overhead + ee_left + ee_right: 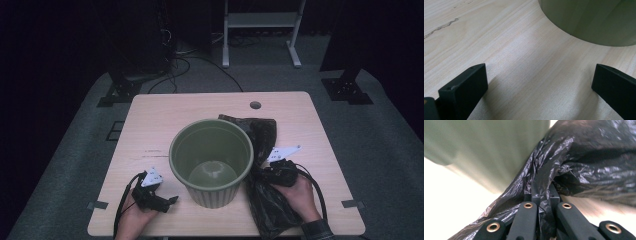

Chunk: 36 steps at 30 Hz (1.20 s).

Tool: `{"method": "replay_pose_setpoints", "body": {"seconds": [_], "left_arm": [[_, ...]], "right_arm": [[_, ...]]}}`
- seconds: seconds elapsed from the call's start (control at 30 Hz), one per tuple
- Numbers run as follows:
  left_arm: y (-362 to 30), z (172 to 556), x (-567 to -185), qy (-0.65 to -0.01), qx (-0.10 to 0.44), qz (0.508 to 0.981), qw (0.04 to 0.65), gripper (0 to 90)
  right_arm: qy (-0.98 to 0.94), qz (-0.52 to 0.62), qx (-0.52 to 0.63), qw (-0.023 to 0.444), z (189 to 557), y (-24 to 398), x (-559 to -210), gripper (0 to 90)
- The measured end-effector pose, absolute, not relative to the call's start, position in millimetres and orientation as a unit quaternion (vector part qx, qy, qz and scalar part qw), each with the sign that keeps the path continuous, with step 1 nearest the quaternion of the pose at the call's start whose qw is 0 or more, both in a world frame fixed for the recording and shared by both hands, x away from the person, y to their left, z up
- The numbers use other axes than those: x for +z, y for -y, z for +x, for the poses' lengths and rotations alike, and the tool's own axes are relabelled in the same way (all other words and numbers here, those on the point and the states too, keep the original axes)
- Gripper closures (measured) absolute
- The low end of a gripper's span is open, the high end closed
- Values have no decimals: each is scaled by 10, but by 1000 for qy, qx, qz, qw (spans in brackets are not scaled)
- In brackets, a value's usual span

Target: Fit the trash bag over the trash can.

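Black plastic bag (264,150): crumpled on the tabletop (150,120), touching the green bucket's (212,160) right side. Right tongs (541,195) pinch a fold of it tight. Left tongs (539,82) rest gaping wide on bare wood near the bucket's left base.

No readable text, label, brand or number anywhere. Small dark marks on grey plates atop grippers (151,177) too small to make out.
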<state>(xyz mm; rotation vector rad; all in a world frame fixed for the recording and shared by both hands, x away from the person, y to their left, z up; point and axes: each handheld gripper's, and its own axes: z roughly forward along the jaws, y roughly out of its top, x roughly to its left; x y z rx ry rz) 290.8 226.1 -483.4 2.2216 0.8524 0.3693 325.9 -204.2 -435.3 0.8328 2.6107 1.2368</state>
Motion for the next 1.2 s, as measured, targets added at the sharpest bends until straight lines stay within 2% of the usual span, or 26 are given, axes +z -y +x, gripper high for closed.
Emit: {"method": "replay_pose_setpoints", "body": {"seconds": [0.8,1.2], "left_arm": [[-2262,2909,-4833,-330,143,862,358,0],[-2263,2909,-4833,-329,143,862,358,0]], "right_arm": [[-853,154,498,5,2931,2215,-3435,888],[-846,119,519,4,2909,2135,-3093,888]]}}
